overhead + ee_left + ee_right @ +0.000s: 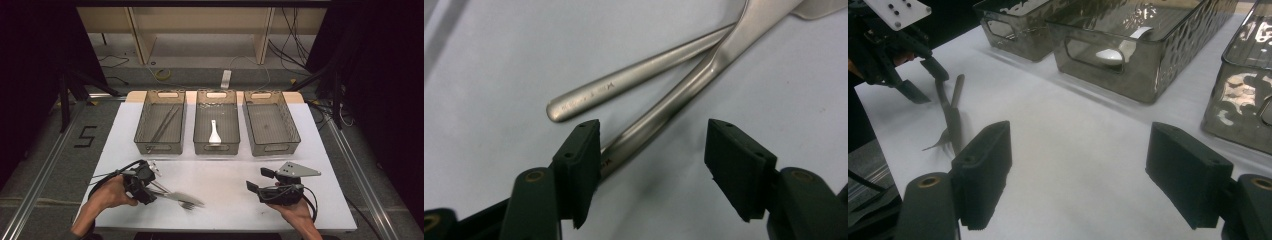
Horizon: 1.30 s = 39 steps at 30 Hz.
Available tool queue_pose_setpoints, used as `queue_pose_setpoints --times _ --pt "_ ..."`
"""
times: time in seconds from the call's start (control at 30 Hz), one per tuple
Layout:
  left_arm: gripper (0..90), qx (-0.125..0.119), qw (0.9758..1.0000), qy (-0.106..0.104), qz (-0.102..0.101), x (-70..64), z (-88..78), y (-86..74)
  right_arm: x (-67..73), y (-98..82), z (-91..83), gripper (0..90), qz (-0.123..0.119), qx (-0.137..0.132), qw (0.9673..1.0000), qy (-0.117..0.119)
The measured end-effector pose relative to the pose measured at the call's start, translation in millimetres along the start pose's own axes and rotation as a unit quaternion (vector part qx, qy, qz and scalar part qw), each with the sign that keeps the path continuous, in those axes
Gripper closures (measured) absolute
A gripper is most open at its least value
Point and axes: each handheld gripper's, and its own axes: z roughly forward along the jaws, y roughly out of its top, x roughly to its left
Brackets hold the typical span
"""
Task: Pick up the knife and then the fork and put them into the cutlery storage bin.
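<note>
Left gripper [649, 145] low over fork handle [664, 110], jaws apart, right gripper [1078, 170] level, jaws wide.

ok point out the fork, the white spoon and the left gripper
fork [187, 204], high view, on its tines
white spoon [214, 134], high view, on its handle near the bowl
left gripper [651, 145], left gripper view, midway between its fingertips

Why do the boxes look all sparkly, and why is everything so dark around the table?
In the right gripper view, the middle bin and right bin have rippled clear walls that catch light as bright patches. In the high view, light falls on the white table while the room around stays black. In the left gripper view, the crossed metal handles shine, and the gripper's near pads look slightly soft.
</note>
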Motion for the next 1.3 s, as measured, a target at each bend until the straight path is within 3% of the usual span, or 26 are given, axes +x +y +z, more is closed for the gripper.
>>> queue_pose_setpoints --times 0.07,0.23,0.43,1.3 --pt "41.5 0.007 1.0 0.004 0.002 1.6 3.0 3.9 0.7 0.0 0.5 27.1 0.0 0.001 1.0 0.002" --pt "46.9 0.027 0.9995 -0.014 -0.001 4.4 7.9 8.1 1.8 0.4 0.6 27.5 -0.001 0.002 1.0 0.005" --pt "49.0 0.041 0.9991 -0.012 0.002 3.1 8.7 11.7 1.3 0.5 0.6 27.9 0.0 0.004 1.0 0.003" --pt "75.2 0.02 0.9991 -0.03 0.022 1.8 6.5 6.2 1.8 1.2 1.6 29.2 0.002 0.009 1.0 0.001"
